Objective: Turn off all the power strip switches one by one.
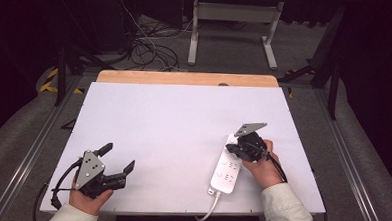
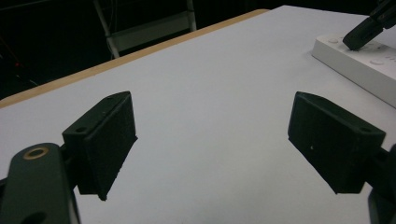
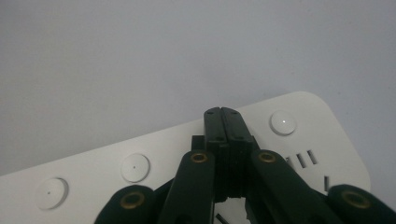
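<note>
A white power strip (image 1: 227,168) is seen lying flat on the white worktop (image 1: 173,124), toward the person's right and near the front edge, with its cord (image 1: 209,207) trailing off that edge. A row of round switch buttons (image 3: 283,122) runs along its top, beside the socket slots. The right hand-held gripper (image 3: 221,113) is held over the strip's far end with its jaws pressed together, the joined tips set on the casing between two buttons; it is judged that a button press is intended. Because the tips lie beside the nearest button and not on it, the plain casing could be pushed instead, and the light strip could be slid or tipped, since nothing is bracing it. The left hand-held gripper (image 1: 117,156) is kept well apart at the near left, its jaws spread and holding nothing, so no steadying is being given. The cord at the edge could also be dragged if the strip were shifted.
</note>
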`<state>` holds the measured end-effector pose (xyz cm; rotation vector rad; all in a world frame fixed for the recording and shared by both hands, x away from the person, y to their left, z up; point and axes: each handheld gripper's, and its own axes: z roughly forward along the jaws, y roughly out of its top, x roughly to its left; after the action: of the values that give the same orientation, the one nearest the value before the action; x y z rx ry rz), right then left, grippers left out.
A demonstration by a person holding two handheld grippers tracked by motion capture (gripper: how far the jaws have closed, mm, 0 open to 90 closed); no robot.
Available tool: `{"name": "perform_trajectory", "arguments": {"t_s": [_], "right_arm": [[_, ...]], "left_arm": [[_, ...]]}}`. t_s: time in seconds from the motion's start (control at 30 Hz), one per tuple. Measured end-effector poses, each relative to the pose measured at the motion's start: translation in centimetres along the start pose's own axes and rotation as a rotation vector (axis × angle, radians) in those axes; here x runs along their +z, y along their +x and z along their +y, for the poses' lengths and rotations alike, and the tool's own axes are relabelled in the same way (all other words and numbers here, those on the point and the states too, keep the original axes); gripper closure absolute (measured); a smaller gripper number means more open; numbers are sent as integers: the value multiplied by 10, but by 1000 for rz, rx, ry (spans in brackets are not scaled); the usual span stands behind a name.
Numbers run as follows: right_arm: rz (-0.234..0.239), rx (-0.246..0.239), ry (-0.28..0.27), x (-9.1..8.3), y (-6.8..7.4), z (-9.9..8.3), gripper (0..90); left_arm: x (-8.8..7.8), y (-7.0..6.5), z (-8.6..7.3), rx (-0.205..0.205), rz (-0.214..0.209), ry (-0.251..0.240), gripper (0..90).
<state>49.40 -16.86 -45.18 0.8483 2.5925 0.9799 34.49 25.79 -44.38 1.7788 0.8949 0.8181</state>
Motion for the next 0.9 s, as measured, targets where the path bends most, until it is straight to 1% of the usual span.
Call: {"name": "perform_trajectory", "arguments": {"t_s": [0.1,0.2,0.33,0.5,0.63,0.77,0.8,0.83,0.87,0.9], "right_arm": [[11,11,1,0,-1,0,900],[4,5,4,0,0,0,900],[8,16,4,0,0,0,900],[-5,15,13,0,2,1,900],[-13,5,18,1,4,1,900],[-11,8,18,1,3,1,900],[-21,4,18,0,4,1,900],[-43,-12,-4,-3,5,1,900],[-33,-15,-10,-6,6,2,900],[-18,-13,-56,-11,7,3,900]], "left_arm": [[0,0,0,0,-1,1,157],[0,0,0,-2,-2,2,157],[1,-1,0,-3,-3,4,157],[1,-1,0,-4,0,5,157],[1,-1,0,-5,0,5,157],[0,0,0,-8,4,4,157],[0,0,0,-10,6,4,157],[0,0,0,-12,4,3,157],[0,0,0,-10,4,3,157],[0,0,0,-9,4,2,157]]}}
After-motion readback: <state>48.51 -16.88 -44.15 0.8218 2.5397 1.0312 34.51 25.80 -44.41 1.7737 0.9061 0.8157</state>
